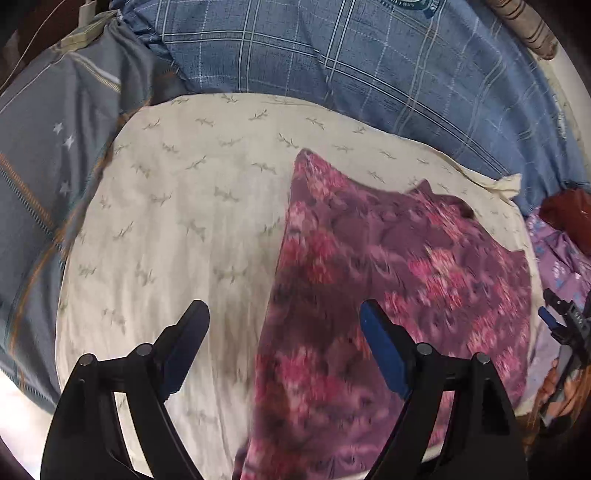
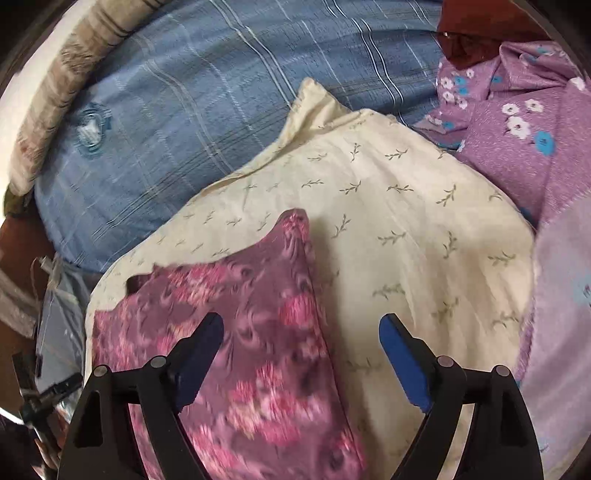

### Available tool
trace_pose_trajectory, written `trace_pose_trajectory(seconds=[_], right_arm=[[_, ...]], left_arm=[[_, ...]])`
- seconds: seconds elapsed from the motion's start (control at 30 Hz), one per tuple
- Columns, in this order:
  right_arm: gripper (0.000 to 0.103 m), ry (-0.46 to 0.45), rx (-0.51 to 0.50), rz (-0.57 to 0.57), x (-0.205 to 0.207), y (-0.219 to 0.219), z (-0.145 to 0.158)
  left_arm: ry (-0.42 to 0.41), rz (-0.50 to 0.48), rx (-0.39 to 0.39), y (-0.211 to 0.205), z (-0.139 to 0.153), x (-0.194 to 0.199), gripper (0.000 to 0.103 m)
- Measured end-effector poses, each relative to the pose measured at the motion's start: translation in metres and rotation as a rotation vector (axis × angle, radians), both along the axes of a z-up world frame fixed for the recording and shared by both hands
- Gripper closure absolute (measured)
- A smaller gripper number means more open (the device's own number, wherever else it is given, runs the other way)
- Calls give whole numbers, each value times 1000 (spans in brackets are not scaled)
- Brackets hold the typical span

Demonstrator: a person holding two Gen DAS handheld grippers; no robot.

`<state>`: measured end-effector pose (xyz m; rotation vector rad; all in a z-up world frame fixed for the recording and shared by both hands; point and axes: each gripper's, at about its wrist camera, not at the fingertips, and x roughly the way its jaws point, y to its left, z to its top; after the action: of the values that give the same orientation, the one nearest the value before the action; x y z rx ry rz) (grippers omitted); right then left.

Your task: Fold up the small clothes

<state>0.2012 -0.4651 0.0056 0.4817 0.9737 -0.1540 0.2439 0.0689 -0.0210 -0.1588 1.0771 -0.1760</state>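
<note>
A purple garment with pink flowers [image 1: 369,295] lies flat on a cream cloth printed with small leaf sprigs [image 1: 177,206]. In the left wrist view it covers the right half of that cloth. In the right wrist view the garment [image 2: 240,317] lies at the lower left of the cream cloth [image 2: 406,206]. My left gripper [image 1: 284,308] hovers open over the garment's left edge, holding nothing. My right gripper [image 2: 302,319] is open over the garment's right edge, with nothing between its fingers. The right gripper [image 1: 565,325] also shows at the right rim of the left wrist view.
Blue checked bedding [image 1: 332,55] lies behind the cream cloth. To the right is a pile of lilac flowered clothes [image 2: 517,122] with a dark red cloth [image 2: 476,33] behind it. Grey-blue fabric with stars [image 1: 48,166] lies to the left. A beige striped roll [image 2: 62,74] runs along the far edge.
</note>
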Motion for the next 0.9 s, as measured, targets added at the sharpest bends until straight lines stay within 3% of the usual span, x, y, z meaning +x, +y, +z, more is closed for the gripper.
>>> trace_pose_trajectory(seconds=[0.1, 0.27, 0.4, 0.43, 0.5, 0.53, 0.57, 0.63, 0.7, 0.73, 0.77, 0.8, 0.9], right_arm=[[13, 55, 6, 36, 29, 5, -8], [13, 44, -21, 49, 40, 7, -16], [15, 45, -36, 84, 46, 10, -27], [23, 48, -58, 101, 49, 13, -27], [57, 41, -70, 135, 54, 19, -24], [87, 38, -59, 151, 58, 21, -22], [93, 32, -61, 152, 59, 21, -19], [93, -18, -58, 145, 57, 21, -12], [93, -28, -96, 123, 58, 17, -17], [93, -5, -98, 117, 61, 14, -25], [93, 20, -94, 110, 63, 10, -34], [93, 42, -82, 104, 64, 7, -44], [88, 16, -103, 97, 60, 9, -41]], left_arm=[[-36, 9, 49, -10, 0, 17, 19], [-21, -4, 106, -15, -5, 36, 19], [20, -3, 18, -11, -15, 48, 19], [24, -2, 3, -11, -16, 50, 19], [18, -9, -25, -14, -14, 55, 19], [10, -15, -36, -16, -12, 58, 19], [-2, -18, -40, -19, -10, 62, 19], [-20, -12, -42, -24, -9, 70, 22], [-21, 12, -6, -27, -15, 81, 36], [4, 19, 19, -27, -22, 87, 50], [38, 21, 28, -27, -31, 92, 57], [64, 30, 1, -23, -40, 96, 57], [25, 46, -12, -19, -33, 93, 58]])
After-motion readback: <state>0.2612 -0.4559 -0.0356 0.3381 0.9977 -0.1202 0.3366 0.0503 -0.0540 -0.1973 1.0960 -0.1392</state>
